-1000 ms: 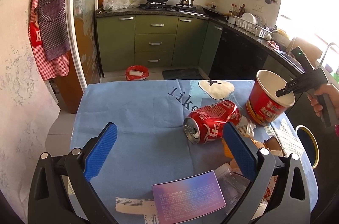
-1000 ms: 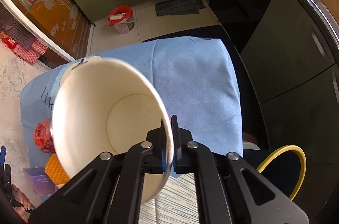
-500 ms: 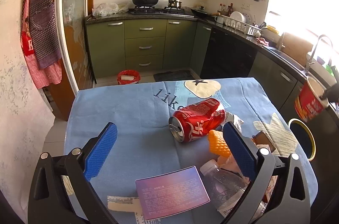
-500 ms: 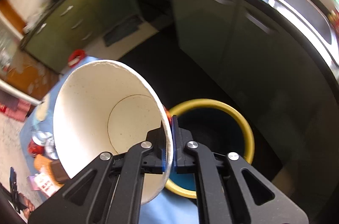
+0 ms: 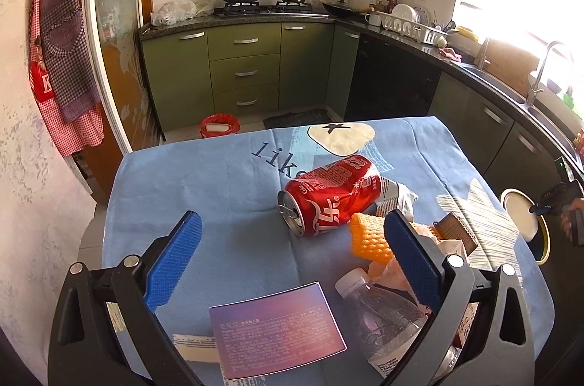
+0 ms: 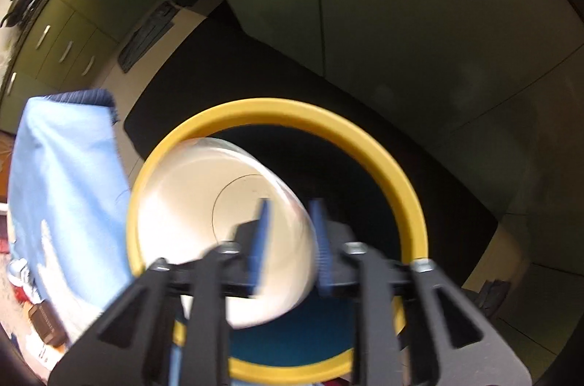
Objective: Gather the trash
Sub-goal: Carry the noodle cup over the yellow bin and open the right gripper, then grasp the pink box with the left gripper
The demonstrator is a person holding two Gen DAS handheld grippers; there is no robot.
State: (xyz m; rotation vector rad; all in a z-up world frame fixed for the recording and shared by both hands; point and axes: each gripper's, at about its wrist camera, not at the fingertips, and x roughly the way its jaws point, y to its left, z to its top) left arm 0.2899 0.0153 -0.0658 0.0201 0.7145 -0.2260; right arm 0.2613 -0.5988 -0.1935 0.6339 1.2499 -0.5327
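Observation:
My right gripper (image 6: 290, 240) is over the yellow-rimmed bin (image 6: 383, 145) beside the table, its jaws a little apart. The white paper cup (image 6: 204, 211), blurred, tips into the bin mouth with its rim between the pads. In the left wrist view the cup (image 5: 520, 212) and bin rim (image 5: 544, 251) show at the far right. My left gripper (image 5: 288, 251) is open and empty above the blue tablecloth (image 5: 204, 181). Ahead of it lie a crushed red can (image 5: 328, 194), an orange mesh piece (image 5: 367, 238), a clear plastic bottle (image 5: 383, 313) and a purple card (image 5: 273, 331).
Crumpled wrappers and a brown box (image 5: 456, 232) lie at the table's right side. A red-lined bin (image 5: 219, 127) stands on the kitchen floor beyond the table. Green cabinets (image 5: 244, 68) and a dark counter run along the back and right.
My right gripper carried the cup off the table and down over the yellow-rimmed bin, then opened slightly; the cup is slipping into the bin. My left gripper drew back a little.

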